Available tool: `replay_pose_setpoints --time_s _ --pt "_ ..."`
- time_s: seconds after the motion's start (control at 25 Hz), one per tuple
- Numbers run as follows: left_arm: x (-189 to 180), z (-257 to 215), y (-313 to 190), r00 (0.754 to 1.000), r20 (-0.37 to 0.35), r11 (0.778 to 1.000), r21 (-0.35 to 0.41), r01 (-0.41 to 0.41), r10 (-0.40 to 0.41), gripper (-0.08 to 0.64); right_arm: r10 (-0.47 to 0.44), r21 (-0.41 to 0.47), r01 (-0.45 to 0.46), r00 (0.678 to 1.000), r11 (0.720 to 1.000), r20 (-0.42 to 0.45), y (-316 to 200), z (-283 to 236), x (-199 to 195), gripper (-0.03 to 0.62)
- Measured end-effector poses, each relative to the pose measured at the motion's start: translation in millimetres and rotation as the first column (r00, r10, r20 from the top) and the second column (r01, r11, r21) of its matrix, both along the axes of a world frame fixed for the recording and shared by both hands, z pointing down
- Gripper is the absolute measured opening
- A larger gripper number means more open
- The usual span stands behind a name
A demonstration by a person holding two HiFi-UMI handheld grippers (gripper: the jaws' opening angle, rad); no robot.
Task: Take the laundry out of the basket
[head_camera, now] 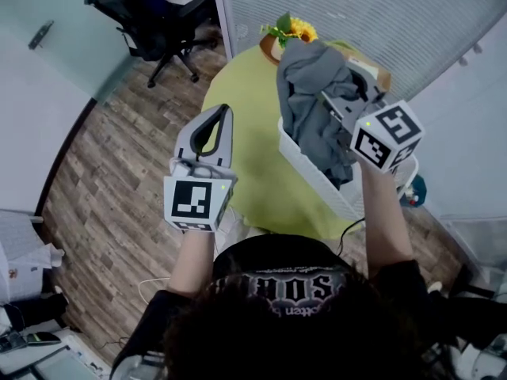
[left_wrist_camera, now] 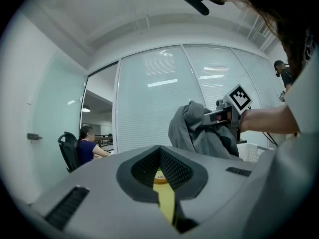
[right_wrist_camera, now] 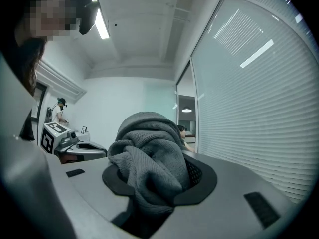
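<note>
A grey garment (head_camera: 310, 93) hangs lifted above the white laundry basket (head_camera: 310, 174), its lower end still down inside the basket. My right gripper (head_camera: 331, 103) is shut on its upper folds. In the right gripper view the cloth (right_wrist_camera: 149, 156) bulges up between the jaws of that gripper (right_wrist_camera: 160, 177). My left gripper (head_camera: 224, 111) hovers left of the basket over the green table (head_camera: 242, 133), jaws together and holding nothing. From the left gripper view, the jaws of the left gripper (left_wrist_camera: 160, 152) meet, and beyond them are the garment (left_wrist_camera: 192, 133), the right gripper (left_wrist_camera: 220, 116) and the basket (left_wrist_camera: 256, 151).
The round table stands against a blinds-covered glass wall. Yellow flowers (head_camera: 295, 28) sit at its far edge behind the basket. A black office chair (head_camera: 131, 10) stands on the wood floor at the back left, where a person (left_wrist_camera: 85, 146) is seated.
</note>
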State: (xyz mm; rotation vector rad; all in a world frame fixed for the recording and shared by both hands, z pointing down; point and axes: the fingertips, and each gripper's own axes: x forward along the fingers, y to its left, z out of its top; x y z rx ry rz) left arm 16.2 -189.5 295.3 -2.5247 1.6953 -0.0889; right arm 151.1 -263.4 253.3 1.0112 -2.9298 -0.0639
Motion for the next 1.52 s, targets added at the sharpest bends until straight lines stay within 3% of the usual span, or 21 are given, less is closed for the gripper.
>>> replay_pose_setpoints --time_s 0.48,0.8,1.52 --pt "-40.4 -1.4 27.8 0.989 -0.001 0.989 -0.007 0.148 -0.148 -0.002 -0.146 0.056 0.146 0.989 0.988 -0.004 13.6 -29.3 -57.6 0.169" --pt "-74.3 -8.9 40.9 0.97 -0.01 0.97 0.022 0.242 -0.242 -0.002 -0.155 0.068 0.157 0.988 0.985 -0.026 21.0 -24.5 -83.9 0.169" --pt "-111.3 -13.3 54.4 0.978 -0.045 0.978 0.028 0.206 -0.205 -0.002 -0.126 0.172 0.132 0.991 0.976 -0.044 47.1 -61.0 -140.4 0.169"
